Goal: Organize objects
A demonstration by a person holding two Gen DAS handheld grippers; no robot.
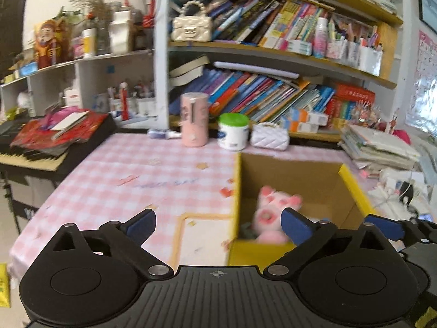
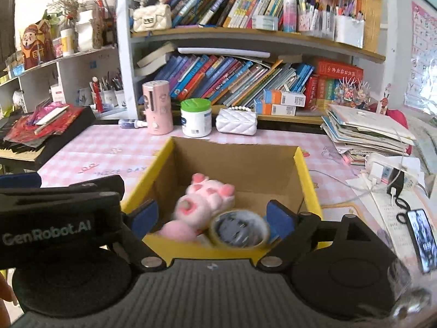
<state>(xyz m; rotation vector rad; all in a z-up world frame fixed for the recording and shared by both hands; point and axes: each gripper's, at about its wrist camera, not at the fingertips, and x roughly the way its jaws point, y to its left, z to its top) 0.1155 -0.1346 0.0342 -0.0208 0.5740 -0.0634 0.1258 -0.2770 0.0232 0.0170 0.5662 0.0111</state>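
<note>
Resting in the cardboard box (image 2: 235,161): pink plush toy (image 2: 207,199), tape roll (image 2: 239,228); both grippers' fingers apart.

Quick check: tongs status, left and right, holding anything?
Left tongs: open, holding nothing.
Right tongs: open, holding nothing; pink plush toy and tape roll lie in the yellow cardboard box.

The left gripper (image 1: 218,227) sits at the bottom of its frame, jaws spread wide, nothing between its blue pads (image 1: 142,225). The right gripper (image 2: 211,218) is likewise spread wide low in its frame, holding nothing.
</note>
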